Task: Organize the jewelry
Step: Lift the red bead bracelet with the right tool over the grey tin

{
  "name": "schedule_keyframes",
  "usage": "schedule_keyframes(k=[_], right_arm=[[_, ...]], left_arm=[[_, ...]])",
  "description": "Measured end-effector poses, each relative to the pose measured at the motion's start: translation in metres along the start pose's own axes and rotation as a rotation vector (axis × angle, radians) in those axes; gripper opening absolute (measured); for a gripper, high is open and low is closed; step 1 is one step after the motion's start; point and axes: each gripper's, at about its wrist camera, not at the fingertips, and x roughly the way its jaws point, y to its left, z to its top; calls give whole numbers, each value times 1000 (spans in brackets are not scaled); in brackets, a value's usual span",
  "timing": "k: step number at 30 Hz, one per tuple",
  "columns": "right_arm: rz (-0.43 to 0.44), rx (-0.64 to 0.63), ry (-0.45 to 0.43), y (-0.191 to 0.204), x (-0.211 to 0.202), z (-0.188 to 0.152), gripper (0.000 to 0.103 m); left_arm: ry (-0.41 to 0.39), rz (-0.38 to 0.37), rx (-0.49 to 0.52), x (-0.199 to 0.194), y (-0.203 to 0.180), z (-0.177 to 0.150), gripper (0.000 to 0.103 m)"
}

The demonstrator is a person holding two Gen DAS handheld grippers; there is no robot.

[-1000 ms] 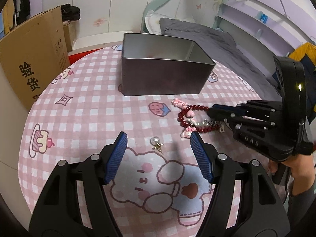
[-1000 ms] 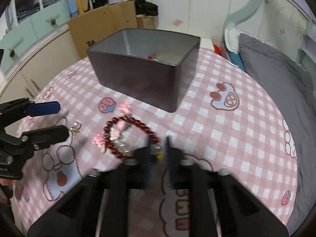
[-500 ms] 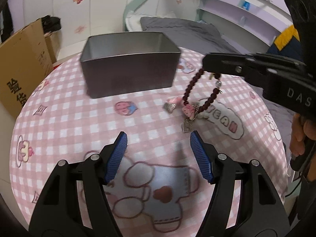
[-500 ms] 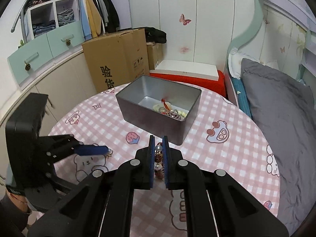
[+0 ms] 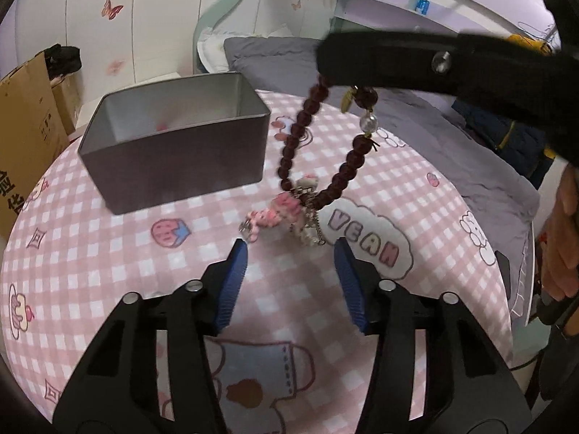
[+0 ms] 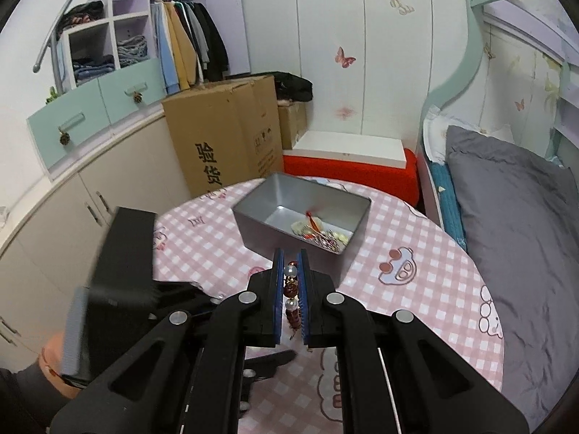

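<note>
We see the bead bracelet (image 5: 327,137) hanging in the air above the round table, a loop of dark red beads with one clear bead and a small gold tag near the top. Its pink and silver charms (image 5: 286,209) dangle at the bottom of the loop, close over the tablecloth; we cannot tell whether they touch it. The right gripper (image 6: 290,296) has its blue pads pressed together on the top of the loop, with beads caught between them, and in the left wrist view it reaches in from the right as a dark bar (image 5: 416,61).

The left gripper (image 5: 291,282) sits at the near edge of that view, its jaws closing but still apart, and nothing lies between the blue pads (image 5: 231,285). The hanging charms are just beyond its fingertips.

Further back and to the left stands the grey metal tin (image 5: 173,166), open at the top. From the right wrist view we see a small heap of jewellery (image 6: 320,233) lying inside the tin, pale pieces with a red thread among them. The tablecloth (image 5: 108,253) is pink and white check with cartoon prints.

Beyond the table, a cardboard box (image 6: 224,130) stands by the cabinets on the left, and a bed with a grey cover (image 6: 514,217) lies on the right. A hand (image 5: 566,238) shows at the right edge of the left wrist view.
</note>
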Motion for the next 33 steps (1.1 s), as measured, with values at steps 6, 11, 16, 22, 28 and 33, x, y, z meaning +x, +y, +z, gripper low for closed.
schedule_keyframes(k=[6, 11, 16, 22, 28, 33], right_arm=[[10, 0, -25, 3, -8, 7, 6], [21, 0, -44, 5, -12, 11, 6], [22, 9, -82, 3, -20, 19, 6], [34, 13, -127, 0, -25, 35, 6], [52, 32, -158, -7, -17, 53, 6], [56, 49, -154, -16, -2, 62, 6]], left_arm=[[-49, -48, -20, -1, -1, 13, 33], [-88, -2, -22, -10, 3, 17, 13], [-160, 57, -54, -39, 19, 27, 9], [-230, 102, -71, -67, 36, 49, 9], [-275, 156, -60, -76, 50, 78, 9], [-265, 166, -58, -65, 57, 93, 9]])
